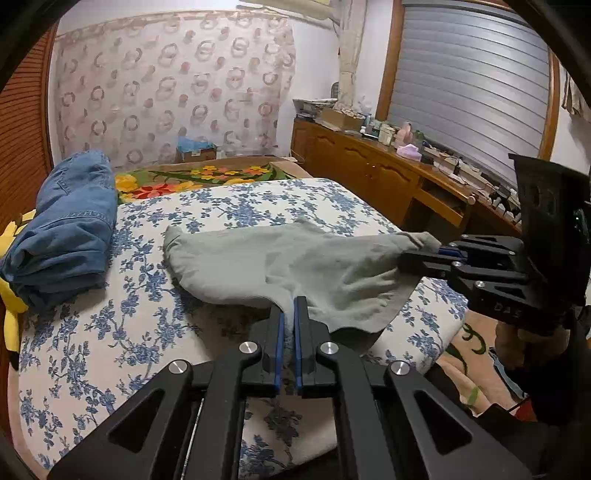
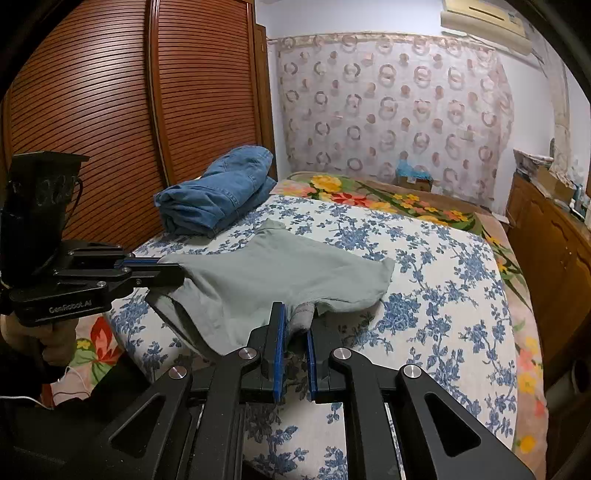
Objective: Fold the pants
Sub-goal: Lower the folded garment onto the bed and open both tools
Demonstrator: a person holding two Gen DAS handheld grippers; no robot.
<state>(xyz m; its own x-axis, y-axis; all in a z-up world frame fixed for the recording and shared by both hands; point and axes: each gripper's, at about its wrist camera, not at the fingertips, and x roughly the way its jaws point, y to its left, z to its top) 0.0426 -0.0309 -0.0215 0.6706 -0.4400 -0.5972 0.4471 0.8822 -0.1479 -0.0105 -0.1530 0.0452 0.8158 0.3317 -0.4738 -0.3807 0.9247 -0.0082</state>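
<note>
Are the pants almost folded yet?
Partly. The blue jeans already sit folded by the wardrobe. The gray pants are in hand: the left gripper and right gripper each pinch an edge. They look loosely doubled; flattening remains.

A white cushion (image 1: 229,206) printed with blue flowers lies on the bed. At its far left corner sits a folded stack of jeans (image 1: 70,229), partly over the cushion's edge. Beyond the cushion's far edge shows a blanket (image 1: 199,177) with yellow and red flowers, which also runs along the right edge in the right wrist view. A small box (image 2: 413,177) with blue wrapping rests at the bed's far end, before a curtain (image 2: 391,110) patterned with rings. A slatted wooden wardrobe (image 2: 110,103) stands along the left side. A wooden cabinet (image 1: 373,173) lines the right, its top cluttered with small items, under a grey shutter (image 1: 469,81). An air conditioner (image 2: 484,18) hangs above the curtain.
</note>
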